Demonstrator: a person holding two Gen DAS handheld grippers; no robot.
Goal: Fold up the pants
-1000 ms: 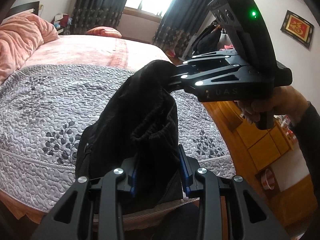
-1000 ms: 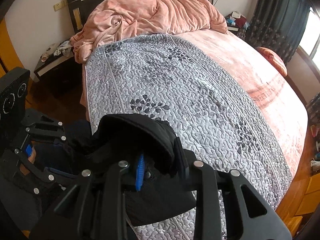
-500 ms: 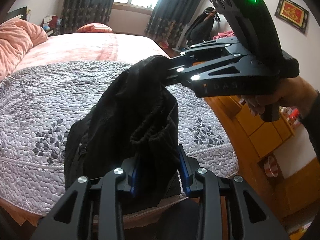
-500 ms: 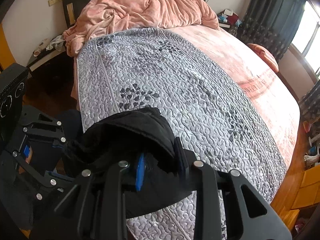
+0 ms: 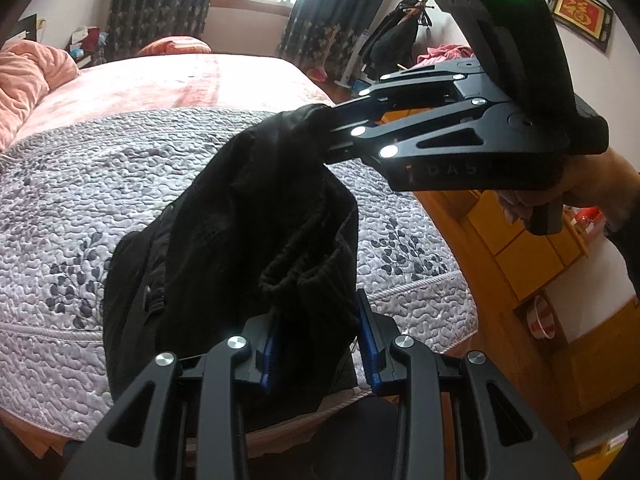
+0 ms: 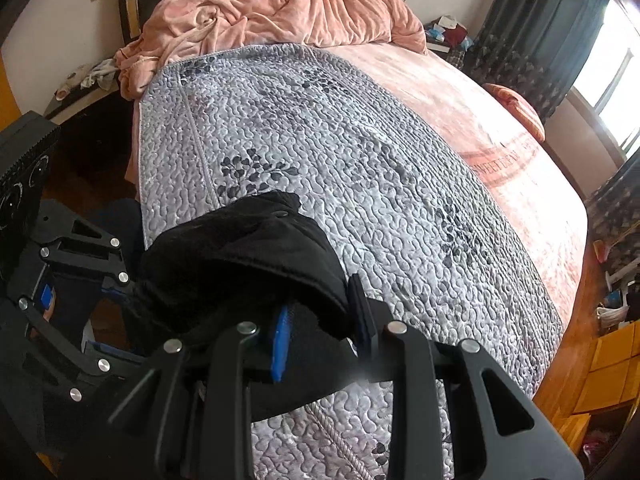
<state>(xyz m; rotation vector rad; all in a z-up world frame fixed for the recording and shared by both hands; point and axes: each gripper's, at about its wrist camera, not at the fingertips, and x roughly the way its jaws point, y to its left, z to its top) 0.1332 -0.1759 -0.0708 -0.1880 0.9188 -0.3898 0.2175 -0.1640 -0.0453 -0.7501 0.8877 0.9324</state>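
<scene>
Holding one pair of black pants [image 5: 256,216] bunched above the near edge of one grey quilted bedspread [image 5: 80,208]: two claws, each nearly closed and clamped on cloth. Left gripper [image 5: 316,344] at six o'clock pinching the elastic waistband; right gripper [image 5: 326,132] entering from two o'clock, gripping the upper fold, lettered "DAS". One framed red picture [image 5: 580,14] at one o'clock, one gold character, unreadable. One pink duvet [image 6: 280,8] heaped at twelve o'clock in the right wrist view.

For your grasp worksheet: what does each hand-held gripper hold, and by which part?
Both grip the black pants: left hand-held gripper and right hand-held gripper each pinch its bunched elastic waistband.
</scene>
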